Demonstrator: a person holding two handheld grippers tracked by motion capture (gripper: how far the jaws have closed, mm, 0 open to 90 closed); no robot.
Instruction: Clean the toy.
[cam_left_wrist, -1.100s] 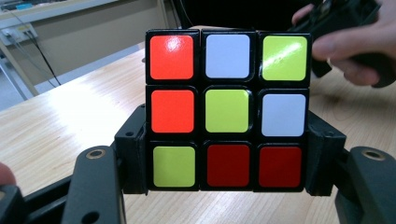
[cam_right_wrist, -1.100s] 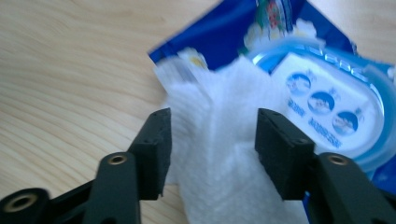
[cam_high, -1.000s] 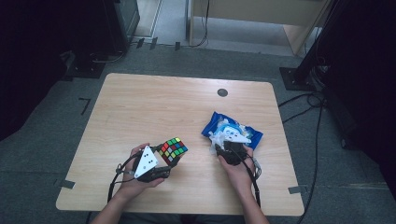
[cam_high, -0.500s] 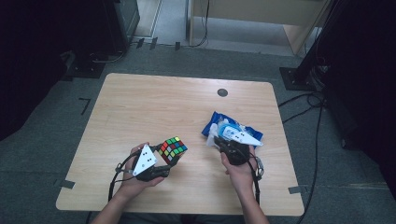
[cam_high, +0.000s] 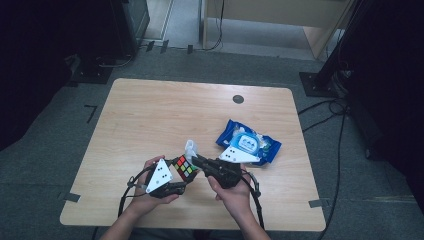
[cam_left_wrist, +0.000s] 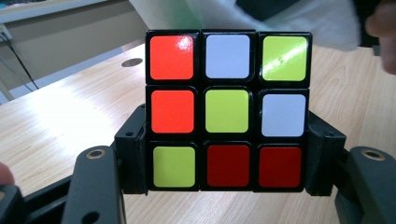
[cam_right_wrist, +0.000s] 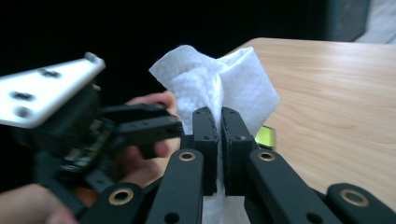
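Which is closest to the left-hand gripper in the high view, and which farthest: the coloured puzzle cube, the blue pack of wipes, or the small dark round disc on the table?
1. Coloured puzzle cube: clamped in the left gripper.
2. Blue pack of wipes: to its right, a little farther back.
3. Small dark round disc: far back, near the wooden table's far edge.

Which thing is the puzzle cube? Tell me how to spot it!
Find the wooden table and look at its near edge, where two hands meet. The puzzle cube sits clamped in the left gripper, just left of the white wipe. It's the only thing covered in small coloured squares: orange, red, yellow-green, white.
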